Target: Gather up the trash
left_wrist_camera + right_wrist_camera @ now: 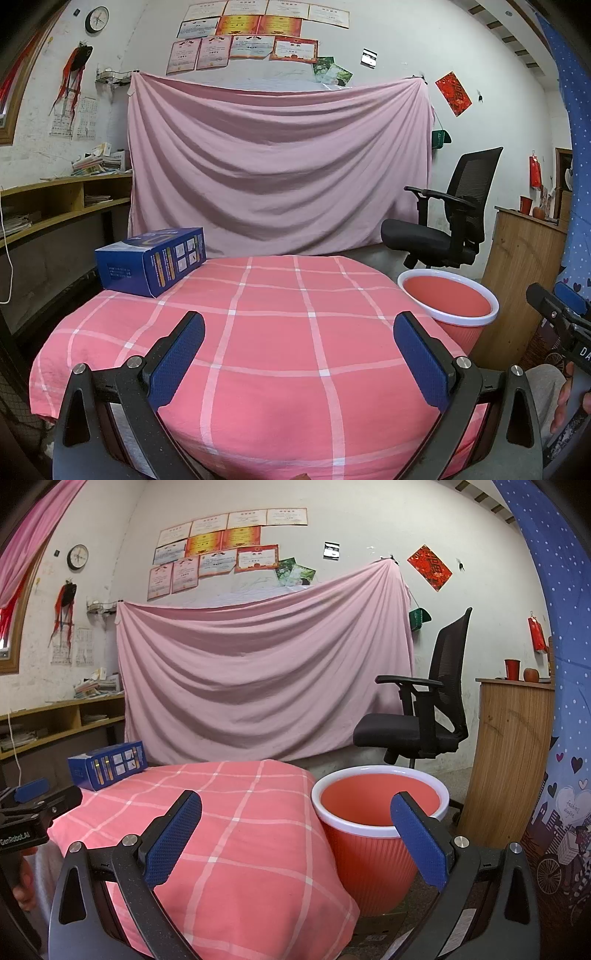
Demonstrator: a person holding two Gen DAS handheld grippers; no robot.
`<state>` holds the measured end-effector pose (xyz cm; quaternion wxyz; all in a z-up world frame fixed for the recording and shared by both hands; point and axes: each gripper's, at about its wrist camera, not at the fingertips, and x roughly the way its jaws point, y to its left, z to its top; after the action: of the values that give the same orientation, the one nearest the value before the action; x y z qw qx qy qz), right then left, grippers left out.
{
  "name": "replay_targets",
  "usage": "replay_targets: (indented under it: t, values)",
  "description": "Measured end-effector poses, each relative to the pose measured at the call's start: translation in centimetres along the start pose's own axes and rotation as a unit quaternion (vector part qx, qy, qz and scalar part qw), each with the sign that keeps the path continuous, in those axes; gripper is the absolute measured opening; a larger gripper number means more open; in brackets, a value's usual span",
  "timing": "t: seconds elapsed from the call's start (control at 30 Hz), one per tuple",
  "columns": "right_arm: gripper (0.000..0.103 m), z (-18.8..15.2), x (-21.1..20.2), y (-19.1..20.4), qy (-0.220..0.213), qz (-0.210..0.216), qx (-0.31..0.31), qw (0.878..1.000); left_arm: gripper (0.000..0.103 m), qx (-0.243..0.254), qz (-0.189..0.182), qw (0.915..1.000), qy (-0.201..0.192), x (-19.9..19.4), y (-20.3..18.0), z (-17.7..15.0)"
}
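Box [155, 260], blue, lies at the far left corner of the checked counter [295, 350], untouched and seemingly the only trash. Left claw [299, 360] hangs released over the near edge, gripping nothing. Right claw [295, 843] is likewise spread wide and bare. Bin [373, 834] stands off the right edge; its inside looks bare, though its bottom is hidden. Collecting is not yet begun.

A table [258, 369] draped in a pink checked cloth [280, 332] carries a blue box [151, 260] at its far left corner; the red bin [376, 834] stands on the floor [424, 893] just beside the table's right edge
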<state>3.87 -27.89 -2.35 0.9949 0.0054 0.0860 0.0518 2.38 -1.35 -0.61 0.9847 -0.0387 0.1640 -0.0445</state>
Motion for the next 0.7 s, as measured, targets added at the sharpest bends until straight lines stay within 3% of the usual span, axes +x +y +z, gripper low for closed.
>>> replay_targets:
  t: [0.7]
  values:
    - [0.103,-0.04,-0.01,-0.17,0.0,0.0,0.0,1.0,0.1,-0.008,0.002,1.0,-0.002,-0.24,-0.18,-0.22]
